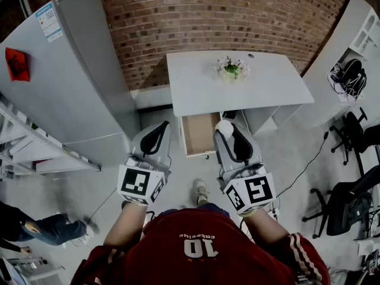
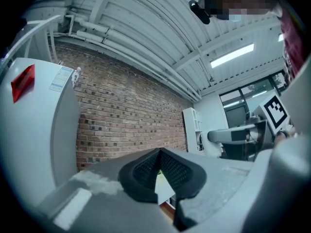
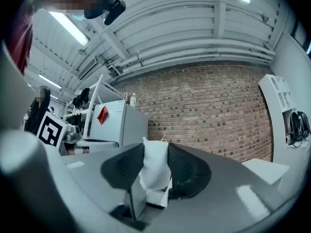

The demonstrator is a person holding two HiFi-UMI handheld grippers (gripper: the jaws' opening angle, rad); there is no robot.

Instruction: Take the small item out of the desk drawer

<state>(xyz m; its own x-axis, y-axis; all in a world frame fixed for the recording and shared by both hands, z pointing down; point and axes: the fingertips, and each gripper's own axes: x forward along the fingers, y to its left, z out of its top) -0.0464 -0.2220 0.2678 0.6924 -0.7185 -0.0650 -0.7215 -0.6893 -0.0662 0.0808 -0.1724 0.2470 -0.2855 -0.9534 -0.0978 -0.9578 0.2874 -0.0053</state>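
Observation:
A white desk (image 1: 196,91) stands against the brick wall, and its wooden drawer (image 1: 199,134) is pulled out; what shows of its inside looks bare. My right gripper (image 1: 224,129) hovers over the drawer's right edge, shut on a small white cloth-like item (image 1: 224,127). In the right gripper view the item (image 3: 154,171) is pinched between the two black pads (image 3: 189,171) and sticks up past their tips, with the gripper (image 3: 155,152) pointing at the wall. My left gripper (image 1: 159,130) hangs left of the drawer above the floor. Its jaws (image 2: 159,152) meet at the tip with nothing between them.
A small potted plant (image 1: 231,69) sits on the desk. A tall grey cabinet (image 1: 77,70) and a metal rack (image 1: 35,150) stand on the left. A white shelf unit (image 1: 356,52) and black office chairs (image 1: 350,203) are on the right. Another person (image 1: 35,227) crouches at lower left.

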